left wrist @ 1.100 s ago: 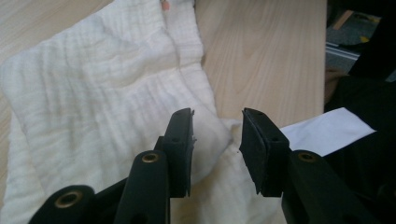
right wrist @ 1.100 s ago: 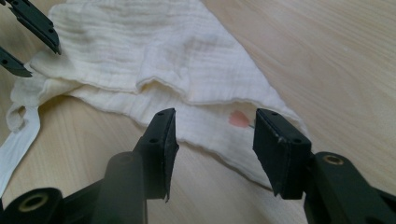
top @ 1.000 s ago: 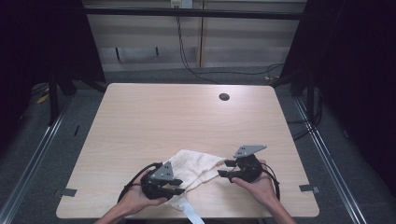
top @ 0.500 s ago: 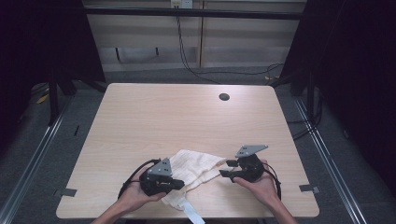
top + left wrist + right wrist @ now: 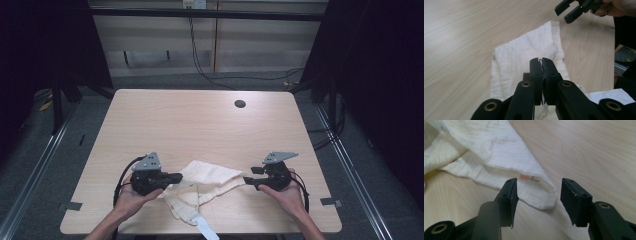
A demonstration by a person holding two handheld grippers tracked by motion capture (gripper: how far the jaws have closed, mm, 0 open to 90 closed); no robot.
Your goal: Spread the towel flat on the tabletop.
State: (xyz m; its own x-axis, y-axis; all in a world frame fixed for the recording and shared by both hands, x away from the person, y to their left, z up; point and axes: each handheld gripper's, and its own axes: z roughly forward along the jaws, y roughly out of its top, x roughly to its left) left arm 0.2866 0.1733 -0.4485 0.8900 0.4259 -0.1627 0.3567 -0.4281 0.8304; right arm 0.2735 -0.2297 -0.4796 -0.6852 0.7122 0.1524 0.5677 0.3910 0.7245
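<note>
We judge the work on the white cloth [image 5: 202,189] to be at an early stage: one edge is secured, the opposite corner is not, and the cloth lies rumpled and partly doubled over near the front edge of the table [image 5: 200,125].

The left gripper [image 5: 172,178] has just been closing and now stands shut; in the left gripper view a thin edge of fabric shows pinched between its jaws (the rest of the cloth spreads out ahead of them).

The right gripper [image 5: 249,181] stands with its jaws apart and holds nothing. In the right gripper view the folded corner [image 5: 544,195] of the cloth lies flat on the table, just ahead of the jaws and roughly in line with the gap between them, touching neither pad.

Remaining, as we read it: seat that corner between the right jaws, close, then draw the cloth out between both grippers.
</note>
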